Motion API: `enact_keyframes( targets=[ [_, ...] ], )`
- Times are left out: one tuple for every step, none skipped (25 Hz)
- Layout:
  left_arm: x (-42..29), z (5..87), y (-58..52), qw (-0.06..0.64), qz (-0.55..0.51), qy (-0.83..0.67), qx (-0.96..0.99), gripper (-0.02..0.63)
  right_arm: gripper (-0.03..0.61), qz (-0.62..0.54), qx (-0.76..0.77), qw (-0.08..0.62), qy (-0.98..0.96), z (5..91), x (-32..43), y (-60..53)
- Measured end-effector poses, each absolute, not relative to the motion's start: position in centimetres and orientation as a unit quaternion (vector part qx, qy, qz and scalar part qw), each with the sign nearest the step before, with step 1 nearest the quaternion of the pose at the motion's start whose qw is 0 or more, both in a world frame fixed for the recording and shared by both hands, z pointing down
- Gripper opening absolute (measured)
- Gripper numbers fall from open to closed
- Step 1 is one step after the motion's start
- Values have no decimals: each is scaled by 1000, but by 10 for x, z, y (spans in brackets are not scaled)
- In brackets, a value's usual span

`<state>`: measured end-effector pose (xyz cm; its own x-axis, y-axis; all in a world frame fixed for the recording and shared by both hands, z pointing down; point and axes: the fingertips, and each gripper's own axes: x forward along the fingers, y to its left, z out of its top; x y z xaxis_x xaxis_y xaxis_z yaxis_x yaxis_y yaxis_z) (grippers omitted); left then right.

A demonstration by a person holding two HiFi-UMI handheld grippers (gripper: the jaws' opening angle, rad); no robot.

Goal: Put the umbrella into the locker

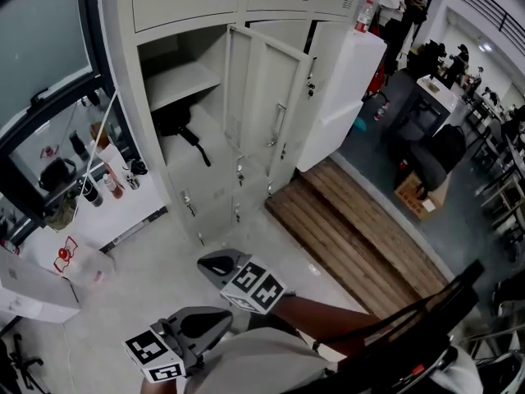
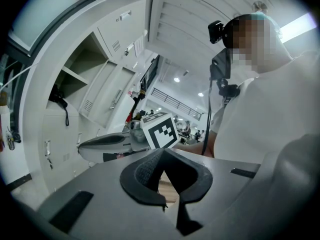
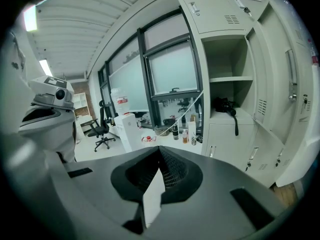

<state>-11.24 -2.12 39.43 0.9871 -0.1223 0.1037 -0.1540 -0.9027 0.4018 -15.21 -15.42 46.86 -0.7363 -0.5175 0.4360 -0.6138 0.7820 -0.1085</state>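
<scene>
Left tool (image 2: pixel 164 154) and right tool (image 3: pixel 160 151) are both closed, empty; beyond, a black umbrella (image 1: pixel 175 121) lies flat in the open locker (image 1: pixel 264 89), strap end facing the front edge.

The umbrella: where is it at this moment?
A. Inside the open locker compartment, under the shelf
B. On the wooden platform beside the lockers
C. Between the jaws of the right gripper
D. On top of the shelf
A: in the head view the black umbrella lies inside the open locker, below the shelf, with its strap hanging over the front edge; the right gripper is shut with nothing in it.
</scene>
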Motion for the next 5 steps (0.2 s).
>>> enact_keyframes(
  targets=[
    [-112, 394, -23, 209, 38, -72, 975, 11, 15, 123, 306, 195, -924, 469, -152, -155],
    [-112, 394, -24, 208, 38, -73, 975, 11, 15, 123, 305, 196, -924, 469, -151, -156],
    [-112, 394, -25, 208, 39, -74, 975, 11, 15, 122, 305, 196, -924, 469, -150, -157],
    [-111, 394, -27, 207, 39, -74, 975, 11, 15, 122, 305, 197, -924, 469, -149, -158],
    [-110, 394, -28, 207, 39, -75, 975, 11, 15, 122, 305, 197, -924, 469, -148, -160]
  ],
)
